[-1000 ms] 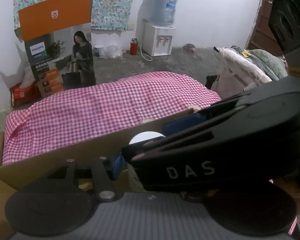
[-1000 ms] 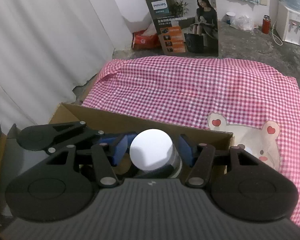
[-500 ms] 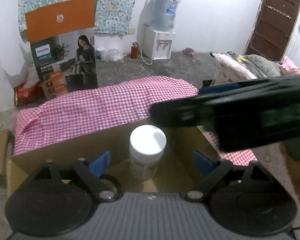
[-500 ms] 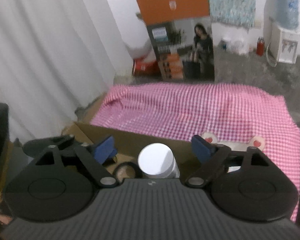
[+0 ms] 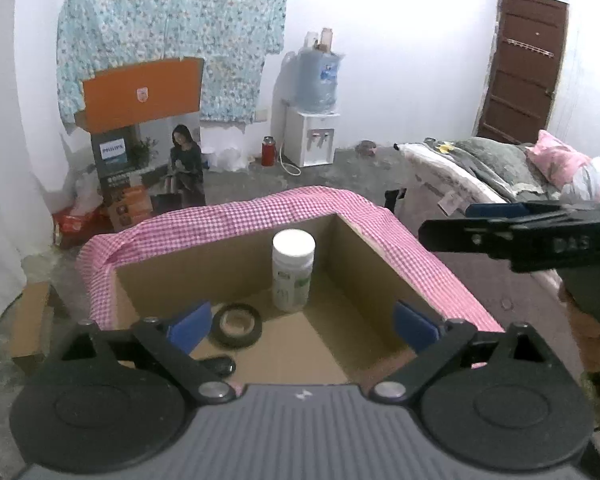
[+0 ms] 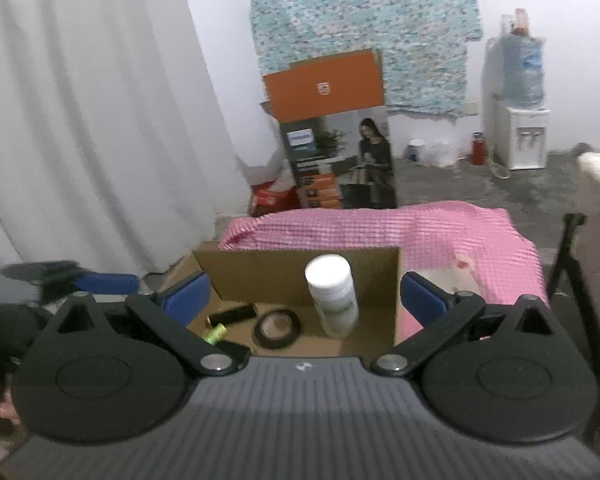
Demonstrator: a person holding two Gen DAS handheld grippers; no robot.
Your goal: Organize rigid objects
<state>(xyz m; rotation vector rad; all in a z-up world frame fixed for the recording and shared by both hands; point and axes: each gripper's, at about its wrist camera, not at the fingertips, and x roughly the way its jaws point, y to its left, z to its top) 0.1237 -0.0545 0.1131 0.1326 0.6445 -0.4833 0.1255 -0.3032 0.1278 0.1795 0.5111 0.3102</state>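
A white-capped plastic bottle (image 5: 293, 270) (image 6: 332, 294) stands upright in an open cardboard box (image 5: 364, 256) (image 6: 260, 272). Beside it on the box floor lies a black tape roll (image 5: 237, 325) (image 6: 276, 328). A black cylinder (image 6: 232, 314), a small green item (image 6: 215, 333) and a dark oval item (image 5: 219, 366) also lie inside. My left gripper (image 5: 302, 326) hangs over the near edge, its jaws opening with nothing between them. My right gripper (image 6: 306, 298) is likewise back from the bottle, its jaws opening and empty. It also shows at the right of the left wrist view.
A pink checked cloth (image 5: 236, 220) covers the surface behind and right of the box. Beyond stand an orange printed carton (image 5: 148, 152), a water dispenser (image 5: 312, 120) and a brown door (image 5: 524, 68). A bed with bedding (image 5: 500, 164) lies right, a white curtain (image 6: 80, 120) left.
Both grippers have drawn back and up from the bottle and spread their jaws wide. The bottle stays upright in the box, free of the pads.
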